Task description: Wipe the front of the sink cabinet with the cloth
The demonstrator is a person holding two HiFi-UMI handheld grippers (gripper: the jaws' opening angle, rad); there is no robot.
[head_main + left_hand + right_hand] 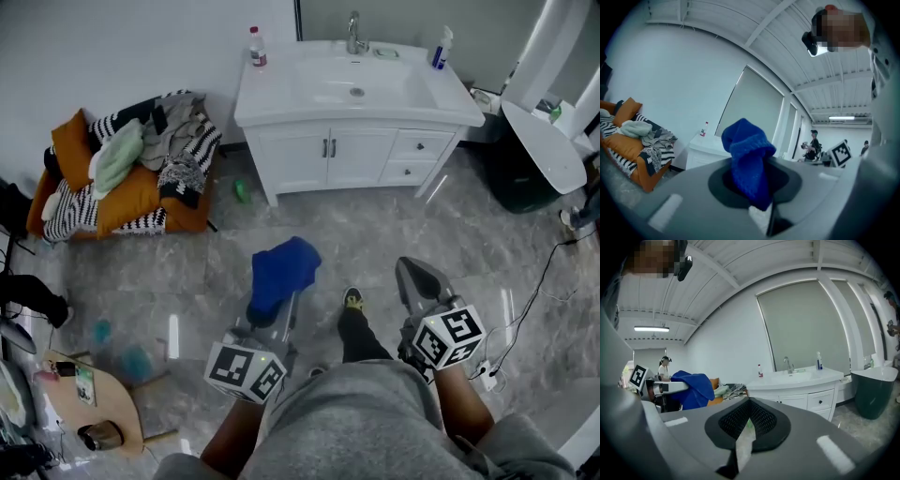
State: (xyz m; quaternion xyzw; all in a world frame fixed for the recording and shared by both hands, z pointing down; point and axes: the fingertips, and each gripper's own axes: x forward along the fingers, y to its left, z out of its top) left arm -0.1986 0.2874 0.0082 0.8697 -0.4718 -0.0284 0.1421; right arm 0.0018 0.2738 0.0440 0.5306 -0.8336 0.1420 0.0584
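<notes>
Cloth (747, 159) end out of sight in left gripper (761, 208)

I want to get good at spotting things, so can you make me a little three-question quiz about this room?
1. True or false: the left tongs are shut on the blue cloth.
2. Pick one. In the head view, the red-capped bottle stands on top of the sink cabinet at: A the left end, B the middle, C the right end.
3. Short answer: is the blue cloth touching the front of the sink cabinet?

Key: 1 true; 2 A; 3 no, the cloth is held out over the floor, apart from the cabinet.
</notes>
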